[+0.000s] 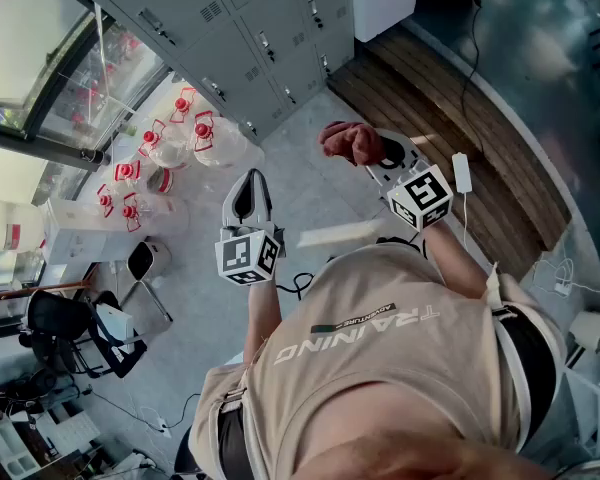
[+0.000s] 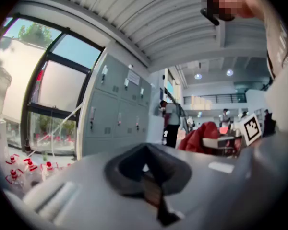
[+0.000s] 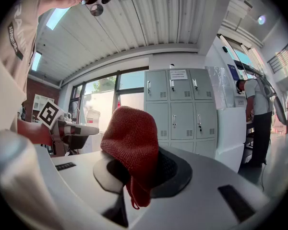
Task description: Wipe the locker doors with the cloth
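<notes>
- The right gripper (image 1: 368, 150) (image 3: 134, 174) is clenched on a dark red knitted cloth (image 1: 348, 143) (image 3: 133, 145), which bunches up over the jaws, with a loose end hanging below them
- In the head view the cloth sits just above the middle of the frame, in the air over the pale floor (image 1: 310, 203) and well apart from the grey lockers (image 1: 250, 28) along the top edge
- In the right gripper view the lockers (image 3: 182, 109) stand behind the cloth, doors closed, with a paper notice on the top row
- The left gripper (image 1: 247, 193) (image 2: 146, 166) is closed with nothing between its jaws; it is left of centre in the head view, lower than the right one
- The left gripper view has the lockers (image 2: 115, 109) at centre left and the red cloth (image 2: 201, 135) at the right, in the other gripper
- Clear bottles with red caps (image 1: 175, 133) crowd the floor at upper left by the window
- A strip of wooden boards (image 1: 450, 108) runs down the upper right
- Someone in a pale top (image 3: 257, 114) stands at the right edge of the right gripper view, beside the lockers
</notes>
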{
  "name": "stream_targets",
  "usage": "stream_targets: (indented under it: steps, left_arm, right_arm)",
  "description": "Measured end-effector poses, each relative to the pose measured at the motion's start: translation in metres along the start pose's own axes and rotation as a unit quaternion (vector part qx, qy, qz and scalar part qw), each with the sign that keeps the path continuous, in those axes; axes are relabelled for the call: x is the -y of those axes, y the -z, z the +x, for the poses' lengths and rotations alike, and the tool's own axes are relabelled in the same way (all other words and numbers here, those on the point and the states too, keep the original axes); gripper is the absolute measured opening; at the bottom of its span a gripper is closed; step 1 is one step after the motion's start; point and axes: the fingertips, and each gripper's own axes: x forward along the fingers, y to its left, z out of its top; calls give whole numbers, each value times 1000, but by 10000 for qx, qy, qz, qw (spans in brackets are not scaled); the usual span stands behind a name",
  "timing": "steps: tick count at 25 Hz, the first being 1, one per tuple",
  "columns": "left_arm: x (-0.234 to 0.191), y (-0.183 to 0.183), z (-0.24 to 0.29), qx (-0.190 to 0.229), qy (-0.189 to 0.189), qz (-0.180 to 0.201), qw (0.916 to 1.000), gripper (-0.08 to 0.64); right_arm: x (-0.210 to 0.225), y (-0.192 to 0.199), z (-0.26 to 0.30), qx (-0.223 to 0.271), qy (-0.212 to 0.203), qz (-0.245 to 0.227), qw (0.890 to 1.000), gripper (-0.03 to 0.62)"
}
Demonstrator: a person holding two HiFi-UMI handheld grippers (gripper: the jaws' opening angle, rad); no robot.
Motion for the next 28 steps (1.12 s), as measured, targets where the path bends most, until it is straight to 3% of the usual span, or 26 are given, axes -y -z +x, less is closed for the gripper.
stream_targets:
  steps: [11, 15, 20, 28]
  left_arm:
    - [-14, 20, -20, -135, 496, -74, 9987, 5]
    - [-25, 30, -26, -139, 438, -245, 9986, 5]
    - [-32, 44, -10, -242, 357, -335, 9985, 5]
    - [-60, 46, 47, -607, 18, -228, 9979, 5]
  right_arm:
    - [-38, 11, -3, -175, 395, -10, 9991, 81]
    - [-46, 16, -1, -308, 458, -126, 9984, 81]
    - [-27, 28, 21, -466, 452, -94, 9978, 81]
    - [17, 55, 95, -613, 2, 221, 9979, 81]
